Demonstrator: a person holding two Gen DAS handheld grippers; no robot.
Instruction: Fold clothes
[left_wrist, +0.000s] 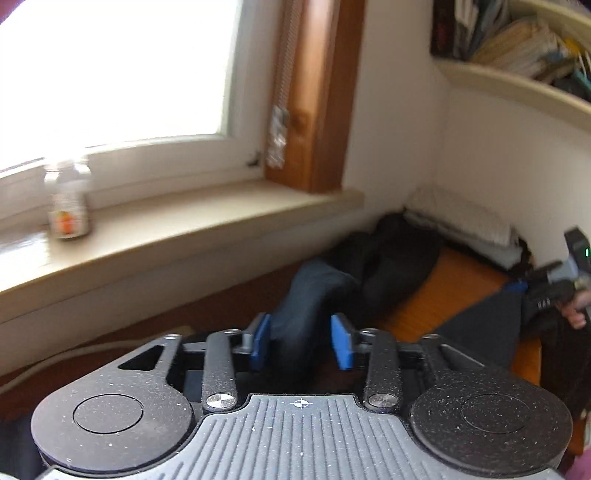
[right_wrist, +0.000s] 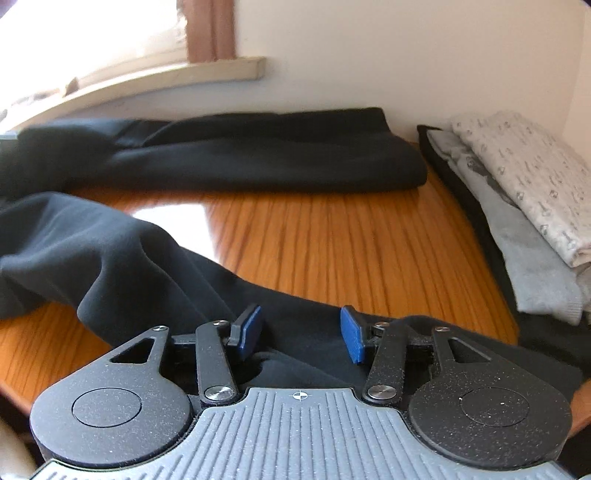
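Left claw (left_wrist: 301, 341) up off the bench, blue pads spread apart, a fold of the dark garment (left_wrist: 310, 295) rising between them but untouched by either pad. Blurred view: windowsill (left_wrist: 184, 225) behind, small bottle (left_wrist: 68, 201) standing on it, shelf of books (left_wrist: 524, 44) up top right. Right claw (right_wrist: 301, 334) low over the wooden bench (right_wrist: 351, 243), pads likewise wide apart, hovering just above the same dark garment draped across the near edge. Rest of that black cloth bunched along the wall. Folded stack of pale clothes (right_wrist: 517, 192) resting at the far right corner. A hand (left_wrist: 576, 308) gripping the other tool at the right edge.
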